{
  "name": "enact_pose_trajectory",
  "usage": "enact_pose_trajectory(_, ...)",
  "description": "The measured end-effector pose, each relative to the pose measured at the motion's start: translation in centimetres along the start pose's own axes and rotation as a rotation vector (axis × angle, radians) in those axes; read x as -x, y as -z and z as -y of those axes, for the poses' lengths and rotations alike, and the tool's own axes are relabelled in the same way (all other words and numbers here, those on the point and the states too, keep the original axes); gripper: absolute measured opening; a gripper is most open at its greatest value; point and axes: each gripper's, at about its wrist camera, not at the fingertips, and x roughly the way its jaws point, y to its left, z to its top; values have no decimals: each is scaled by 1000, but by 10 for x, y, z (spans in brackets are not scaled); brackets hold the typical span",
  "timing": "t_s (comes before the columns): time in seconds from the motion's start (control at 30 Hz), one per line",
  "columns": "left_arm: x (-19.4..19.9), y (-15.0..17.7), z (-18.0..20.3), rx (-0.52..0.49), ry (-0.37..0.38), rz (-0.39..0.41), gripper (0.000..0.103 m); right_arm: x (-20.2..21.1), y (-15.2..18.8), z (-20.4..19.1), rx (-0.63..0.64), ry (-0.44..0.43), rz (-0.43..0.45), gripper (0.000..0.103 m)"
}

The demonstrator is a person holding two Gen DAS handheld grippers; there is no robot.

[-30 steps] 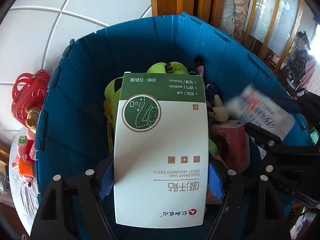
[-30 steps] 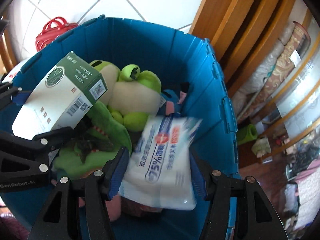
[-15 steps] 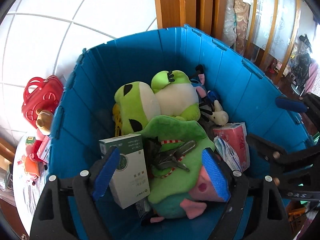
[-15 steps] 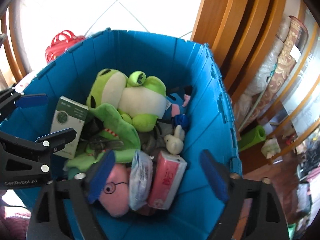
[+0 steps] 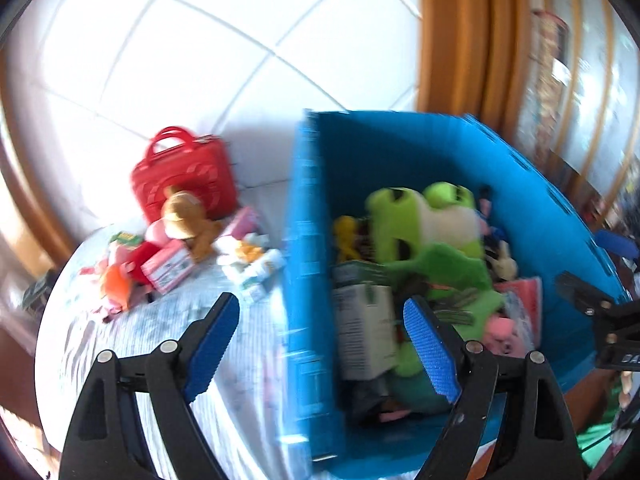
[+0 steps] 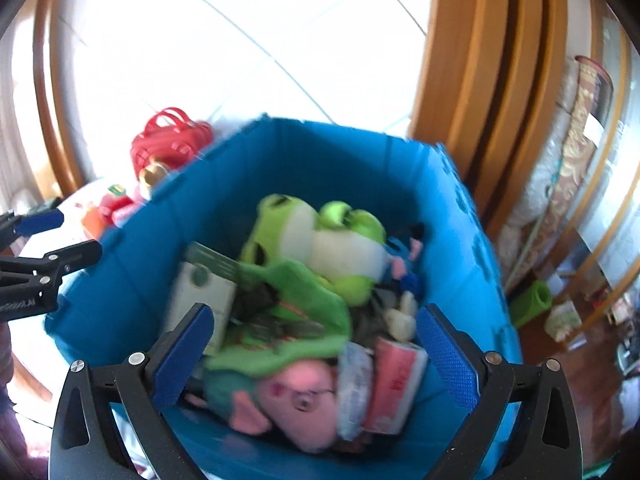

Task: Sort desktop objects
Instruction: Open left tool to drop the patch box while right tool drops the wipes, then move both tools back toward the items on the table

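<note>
1. The left tool [image 5: 320, 336] stands apart, empty, straddling the blue bin's [image 5: 304, 240] wall.
2. The right tool [image 6: 316, 344], empty, is opening above the bin, where the green-and-white box [image 6: 204, 292] and wipes pack [image 6: 354, 376] lie.
3. Remaining toys [image 5: 168, 256] sit near the bench's far edge.

Bright light fell on the white tiled floor [image 5: 248, 32]; wooden door frames [image 6: 492, 80] stood at right.
</note>
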Motion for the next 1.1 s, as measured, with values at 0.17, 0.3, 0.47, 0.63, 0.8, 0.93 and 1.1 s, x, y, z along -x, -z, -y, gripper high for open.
enact_pose_trajectory(0.17, 13, 16, -81, 83, -59, 21, 85, 22, -19, -59, 17, -33, 73, 103)
enact_pose_trajectory(0.3, 22, 38, -150, 117, -87, 42, 85, 37, -31, -123, 37, -52, 128, 103)
enact_pose_trajectory(0.47, 26, 74, -235, 84, -119, 72, 85, 36, -37, -223, 27, -69, 155, 103)
enact_pose_trajectory(0.63, 10, 103, -314, 113, -129, -5, 85, 8, -25, -308, 3, -102, 103, 103)
enact_pose_trajectory(0.8, -11, 114, -353, 145, -99, -75, 85, -38, 1, -354, -32, -94, -32, 103)
enact_pose_trajectory(0.93, -33, 118, -362, 176, -75, -107, 85, -81, 26, -365, -56, -26, -87, 102)
enact_pose_trajectory(1.1, -75, 115, -348, 115, -73, -140, 85, -136, 62, -354, -159, -21, -154, 83)
